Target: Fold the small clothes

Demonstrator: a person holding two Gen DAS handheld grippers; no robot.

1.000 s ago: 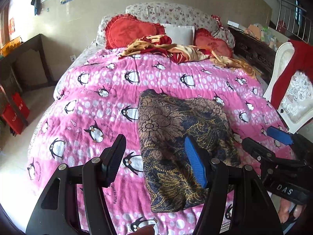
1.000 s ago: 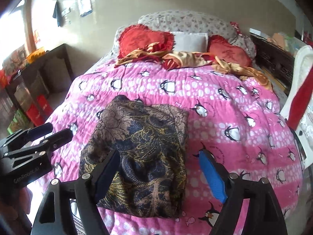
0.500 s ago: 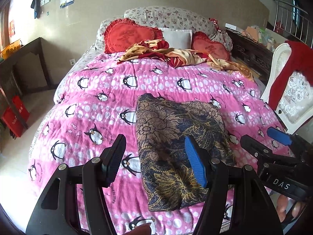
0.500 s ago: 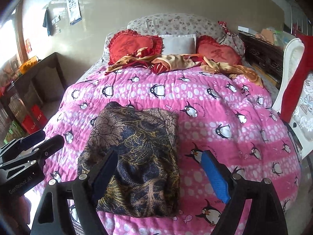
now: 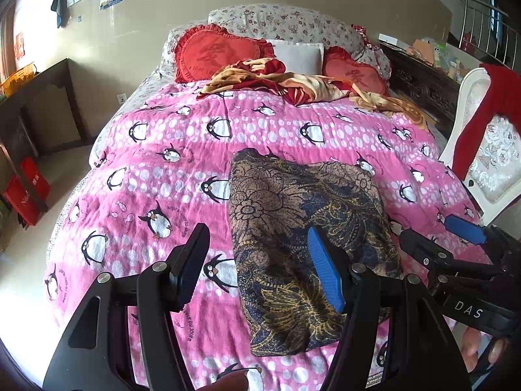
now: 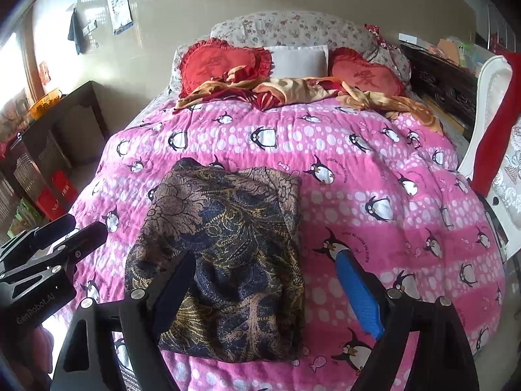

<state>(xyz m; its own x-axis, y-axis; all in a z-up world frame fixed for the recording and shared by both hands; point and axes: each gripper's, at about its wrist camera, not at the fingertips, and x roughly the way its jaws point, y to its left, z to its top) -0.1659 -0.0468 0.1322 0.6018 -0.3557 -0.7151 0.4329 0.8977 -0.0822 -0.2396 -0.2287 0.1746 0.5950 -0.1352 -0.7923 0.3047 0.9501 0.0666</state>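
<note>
1. L wrist view: left gripper (image 5: 260,260) fingers spread wide, nothing between them, above the bed (image 5: 156,176).
2. Garment (image 5: 302,247), dark w/ gold floral print, lies folded in a rough rectangle on the pink penguin quilt (image 5: 267,130), near the foot end, a bit right of centre. The blue-padded finger (image 5: 325,273) overlaps the garment in this view; can't tell if it touches. The black finger (image 5: 192,260) is over bare quilt, left of the garment.
3. Right gripper (image 5: 439,241) comes in from the right edge, beside the garment's right side; its fingers stand apart w/ a gap.
4. Far end: two red heart cushions (image 5: 215,52), white pillow (image 5: 299,55), rumpled red/gold cloth (image 5: 293,81). White chair (image 5: 482,169) w/ red cloth at right.
5. R wrist view: right gripper (image 6: 270,290) fingers wide, empty. Garment (image 6: 228,247) lies flat on the quilt (image 6: 358,163), left of centre; the black finger (image 6: 176,286) overlaps its near-left edge, the blue one (image 6: 358,293) is over quilt to its right.
6. Left gripper (image 6: 75,231) at the left edge, just beside the garment's left side; fingers look fairly close from this angle. Dark shelf (image 6: 65,123) by the wall at left.
</note>
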